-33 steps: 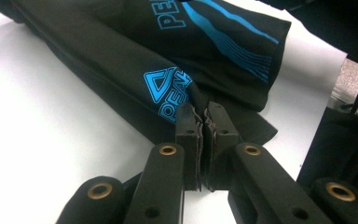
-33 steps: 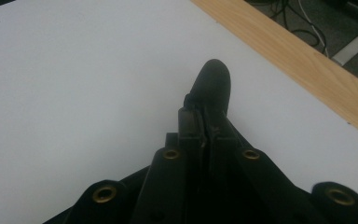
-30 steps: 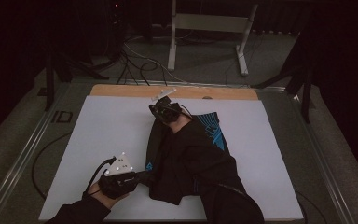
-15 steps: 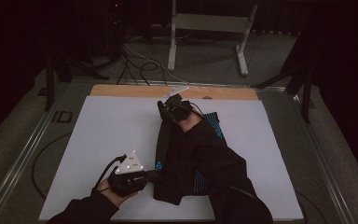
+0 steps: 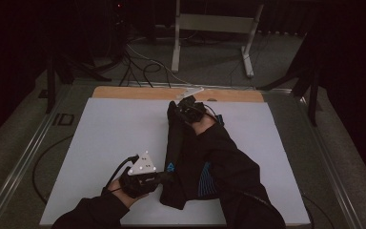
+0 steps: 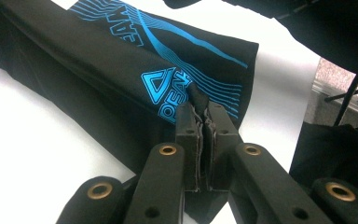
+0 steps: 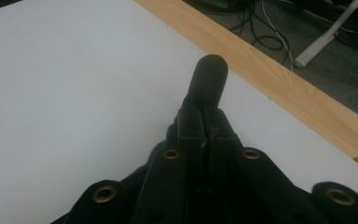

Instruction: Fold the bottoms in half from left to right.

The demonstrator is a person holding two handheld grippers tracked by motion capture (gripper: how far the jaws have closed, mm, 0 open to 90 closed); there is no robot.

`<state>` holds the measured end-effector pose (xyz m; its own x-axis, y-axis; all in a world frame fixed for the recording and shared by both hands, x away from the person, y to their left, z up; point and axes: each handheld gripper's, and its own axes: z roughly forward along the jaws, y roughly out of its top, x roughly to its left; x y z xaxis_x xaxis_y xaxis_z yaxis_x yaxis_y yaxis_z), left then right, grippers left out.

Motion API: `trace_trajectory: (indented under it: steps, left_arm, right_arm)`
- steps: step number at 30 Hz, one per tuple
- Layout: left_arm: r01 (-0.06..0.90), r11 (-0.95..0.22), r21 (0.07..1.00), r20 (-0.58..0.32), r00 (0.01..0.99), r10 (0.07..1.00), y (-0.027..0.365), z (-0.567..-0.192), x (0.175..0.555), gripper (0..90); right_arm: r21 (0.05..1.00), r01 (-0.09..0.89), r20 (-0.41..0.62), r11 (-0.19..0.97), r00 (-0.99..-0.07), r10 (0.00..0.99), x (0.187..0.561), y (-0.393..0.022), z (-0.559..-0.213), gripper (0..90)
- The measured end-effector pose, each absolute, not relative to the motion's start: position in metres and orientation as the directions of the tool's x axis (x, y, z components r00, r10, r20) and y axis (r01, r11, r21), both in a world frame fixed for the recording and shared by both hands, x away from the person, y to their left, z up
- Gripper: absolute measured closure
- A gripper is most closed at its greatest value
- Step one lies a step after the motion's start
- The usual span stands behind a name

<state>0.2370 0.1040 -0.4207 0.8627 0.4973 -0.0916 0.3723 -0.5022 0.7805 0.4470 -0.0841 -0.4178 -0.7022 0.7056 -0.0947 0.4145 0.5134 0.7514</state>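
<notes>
A black garment (image 5: 174,143) with a blue line print lies folded lengthwise on the white table (image 5: 100,138), running from the near middle to the far middle. My left gripper (image 5: 164,177) is at its near end, shut on a pinch of the fabric beside the blue logo (image 6: 165,91); the pinch shows between its closed jaws, left gripper (image 6: 204,112). My right gripper (image 5: 175,109) is at the far end, shut on a rounded bunch of the black fabric (image 7: 208,77), right gripper (image 7: 204,114). A dark sleeve covers much of the garment's right side.
A wooden strip (image 5: 124,92) borders the table's far edge. Beyond it, cables (image 5: 143,67) and a metal stand (image 5: 209,24) are on the floor. Metal rails (image 5: 26,157) run along the table's sides. White surface lies open to the left of the garment.
Both grippers have moved to the right with the garment's ends in them. The garment now lies as a narrower, straighter band.
</notes>
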Motion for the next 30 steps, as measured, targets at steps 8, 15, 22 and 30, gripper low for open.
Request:
trace_trajectory:
  steps: [8, 15, 22, 30]
  left_arm:
    - [0.360, -0.512, 0.780, -0.098, 0.878, 0.469, 0.089, -0.419, 0.241, 85.9]
    - [0.337, -0.523, 0.783, -0.083, 0.889, 0.450, 0.077, -0.416, 0.242, 85.9]
    - [0.322, -0.537, 0.780, -0.073, 0.898, 0.434, 0.068, -0.414, 0.246, 85.9]
    - [0.311, -0.538, 0.783, -0.074, 0.906, 0.416, 0.056, -0.414, 0.248, 85.9]
  right_arm:
    - [0.758, 0.424, -0.090, 0.495, -0.685, 0.723, 0.447, -0.103, -0.415, 87.2]
    - [0.764, 0.424, -0.097, 0.487, -0.670, 0.736, 0.445, -0.115, -0.410, 87.3]
    - [0.768, 0.432, -0.094, 0.473, -0.654, 0.750, 0.444, -0.128, -0.409, 87.3]
    - [0.773, 0.438, -0.095, 0.459, -0.635, 0.766, 0.443, -0.144, -0.406, 87.2]
